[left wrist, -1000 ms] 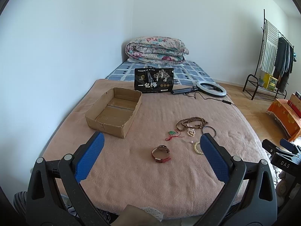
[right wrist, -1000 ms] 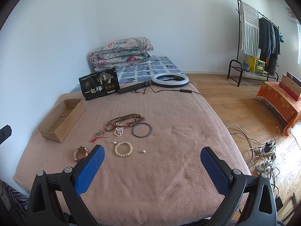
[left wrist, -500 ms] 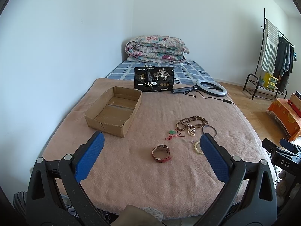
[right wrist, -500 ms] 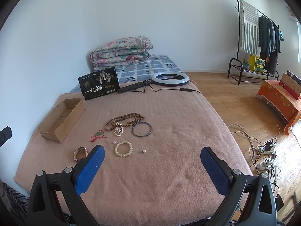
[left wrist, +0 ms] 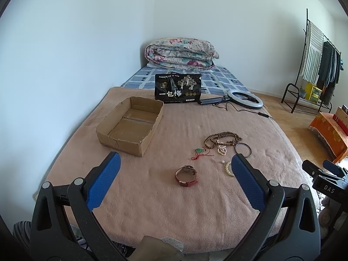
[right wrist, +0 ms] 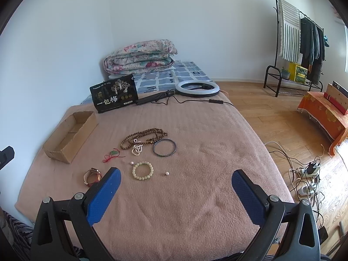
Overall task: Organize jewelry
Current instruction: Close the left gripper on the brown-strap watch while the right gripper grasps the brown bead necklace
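Left gripper (left wrist: 174, 169) spread wide, pinching nothing, hanging above the near part of the pink blanket (left wrist: 152, 206). Right gripper (right wrist: 176, 181) likewise spread and holding nothing.

Seen only from the right wrist: a whole cream bead bracelet (right wrist: 142, 170) with a loose pearl (right wrist: 167, 174) just to its right, plus floor cables and a power strip (right wrist: 308, 171) well right of the bracelet. From the left wrist, half that bracelet (left wrist: 228, 169) hidden behind the right finger, but the open cardboard box (left wrist: 130, 126) shown from above, bare inside, and the tip of the right gripper at the picture's right edge.

Jewelry lying loose on the blanket, right of the box. Red-strapped watch (left wrist: 186, 175) nearest, curled on its side. Beyond it a green pendant on red cord (left wrist: 199, 151), then a small white pearl string (left wrist: 222, 149) touching a long coil of brown beads (left wrist: 224, 138). Dark thin bangle (left wrist: 243, 149) just right of the pearls, lying flat.

Farther back from the box: a black printed bag (left wrist: 178, 88) standing upright, a ring light (left wrist: 244, 99) flat beside it, a folded floral quilt (left wrist: 181, 53) behind. Clothes rack (right wrist: 298, 32) far right.
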Demonstrator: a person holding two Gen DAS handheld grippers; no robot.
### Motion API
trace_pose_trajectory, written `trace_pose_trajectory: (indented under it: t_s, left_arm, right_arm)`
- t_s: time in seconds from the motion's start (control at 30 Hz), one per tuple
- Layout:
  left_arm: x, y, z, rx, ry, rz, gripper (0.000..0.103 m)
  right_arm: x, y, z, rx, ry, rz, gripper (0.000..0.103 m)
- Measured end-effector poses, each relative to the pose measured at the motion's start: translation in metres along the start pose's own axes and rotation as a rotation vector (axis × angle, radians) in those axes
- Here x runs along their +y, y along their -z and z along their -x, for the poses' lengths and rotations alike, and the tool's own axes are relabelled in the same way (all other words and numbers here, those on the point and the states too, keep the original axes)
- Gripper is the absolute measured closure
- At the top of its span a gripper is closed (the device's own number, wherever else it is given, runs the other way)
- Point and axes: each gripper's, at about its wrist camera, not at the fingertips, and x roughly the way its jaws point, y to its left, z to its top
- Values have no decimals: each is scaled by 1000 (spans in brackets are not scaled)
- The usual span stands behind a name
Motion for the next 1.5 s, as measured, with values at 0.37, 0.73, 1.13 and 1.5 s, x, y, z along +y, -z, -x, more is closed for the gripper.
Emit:
trace_pose_trajectory:
  t_s: [0.37,0.73,1.13,1.5]
  left_arm:
    - [0,15,0,31,19,8,0]
    - [0,8,-23,79,23,-50,0]
    - [-6,-6,-80,226,98,-179,1]
    - [-21,6,-147,372,128,-252,32]
  right_arm:
    - [2,-4,-12,-12,32,45,0]
    - [1,-18,-40,38,13,116,0]
    - [5,-31,-105,181,-102,203,2]
    - [13,-30,-162,322,-176,264,21]
